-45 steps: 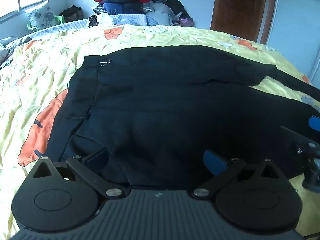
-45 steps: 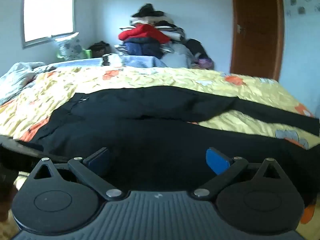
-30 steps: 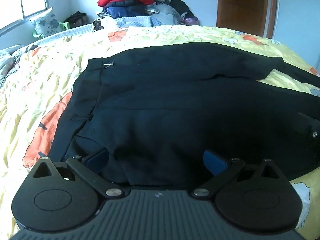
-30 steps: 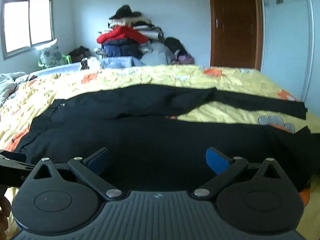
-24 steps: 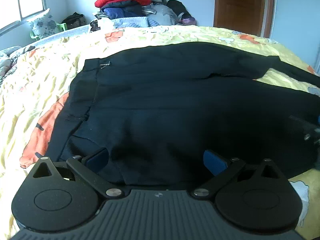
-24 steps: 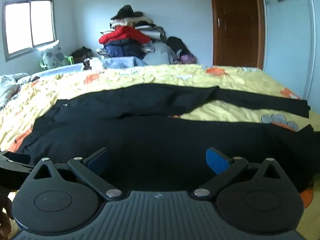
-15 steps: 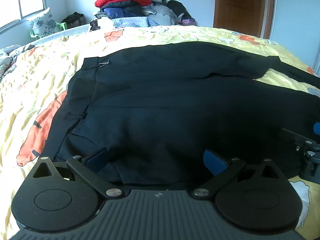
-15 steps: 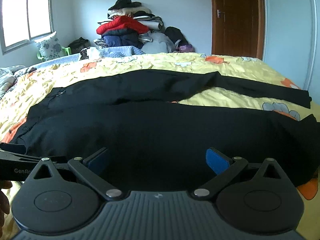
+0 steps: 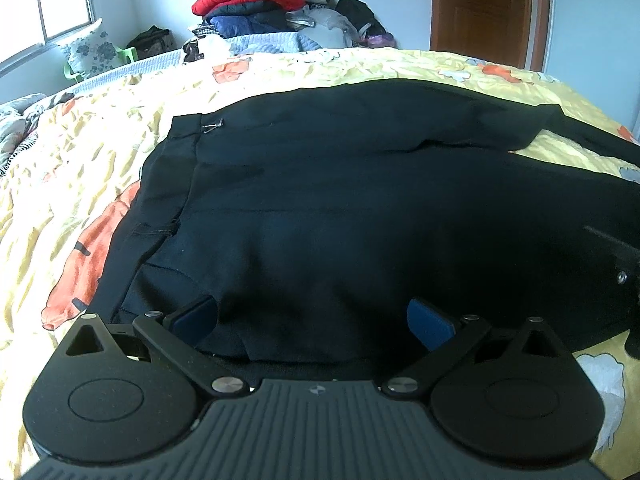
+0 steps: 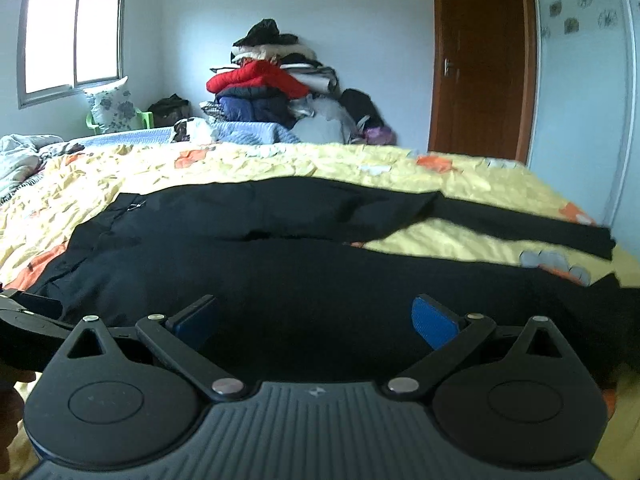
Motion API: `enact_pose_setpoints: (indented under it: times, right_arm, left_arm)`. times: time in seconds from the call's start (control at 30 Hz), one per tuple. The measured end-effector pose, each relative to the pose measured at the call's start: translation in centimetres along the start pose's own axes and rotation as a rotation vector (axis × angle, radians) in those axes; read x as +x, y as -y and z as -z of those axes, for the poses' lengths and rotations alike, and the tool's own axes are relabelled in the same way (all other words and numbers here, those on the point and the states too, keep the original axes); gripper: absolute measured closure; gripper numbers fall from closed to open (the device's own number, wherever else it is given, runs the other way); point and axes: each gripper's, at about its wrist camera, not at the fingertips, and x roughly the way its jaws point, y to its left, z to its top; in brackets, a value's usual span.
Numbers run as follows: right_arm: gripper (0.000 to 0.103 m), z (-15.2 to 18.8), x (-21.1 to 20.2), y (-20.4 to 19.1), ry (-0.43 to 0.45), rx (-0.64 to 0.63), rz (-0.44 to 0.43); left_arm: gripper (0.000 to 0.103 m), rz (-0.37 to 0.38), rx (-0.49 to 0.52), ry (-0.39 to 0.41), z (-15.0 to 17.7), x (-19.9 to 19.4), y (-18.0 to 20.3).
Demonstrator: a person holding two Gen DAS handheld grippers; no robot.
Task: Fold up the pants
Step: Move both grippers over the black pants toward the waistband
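Black pants (image 9: 340,200) lie spread flat on a yellow bed (image 9: 100,152), waistband at the left, both legs running to the right. My left gripper (image 9: 312,318) is open and empty, low over the near edge of the pants by the waist end. My right gripper (image 10: 312,320) is open and empty over the near leg of the pants (image 10: 320,272), further along it. The far leg (image 10: 520,226) stretches to the right edge of the bed. Each gripper shows at the edge of the other's view.
A pile of folded clothes and bags (image 10: 276,92) stands against the far wall behind the bed. A brown door (image 10: 480,68) is at the back right, a window (image 10: 72,40) and a green chair with a pillow (image 10: 112,114) at the back left.
Both grippers shifted slightly over the near edge of the pants; the right one rose then dipped and tilted. Both stayed open. The pants have not moved.
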Motion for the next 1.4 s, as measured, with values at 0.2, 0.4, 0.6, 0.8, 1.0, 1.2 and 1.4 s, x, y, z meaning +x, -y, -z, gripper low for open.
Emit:
enact_pose_setpoints:
  times: [0.2, 0.4, 0.6, 0.8, 1.0, 1.2, 1.4]
  right_arm:
    - [0.0, 0.3, 0.2, -0.1, -0.044, -0.003, 0.0]
    - [0.0, 1.2, -0.8, 0.4, -0.116, 0.011, -0.028]
    - [0.0, 2.0, -2.0, 0.4, -0.143, 0.0, -0.021]
    - [0.0, 2.3, -3.4, 0.2, -0.148, -0.03, -0.02]
    - [0.0, 2.7, -4.7, 0.1, -0.148, -0.047, -0.017]
    - [0.0, 2.7, -5.7, 0.2, -0.134, -0.055, -0.013]
    - [0.0, 2.4, -6.5, 0.2, -0.095, -0.069, -0.04]
  left_arm:
    - [0.0, 0.001, -0.004, -0.009, 0.1, -0.2, -0.1]
    - [0.0, 0.01, -0.009, -0.022, 0.7, -1.2, -0.2]
    - [0.0, 0.001, -0.007, -0.026, 1.6, -2.4, -0.2]
    - [0.0, 0.016, -0.007, -0.03, 2.1, -3.7, -0.2]
    - [0.0, 0.028, 0.002, -0.03, 2.7, -4.8, 0.0]
    - [0.0, 0.03, 0.002, -0.01, 2.7, -5.7, 0.1]
    - [0.0, 0.021, -0.009, -0.017, 2.5, -5.5, -0.2]
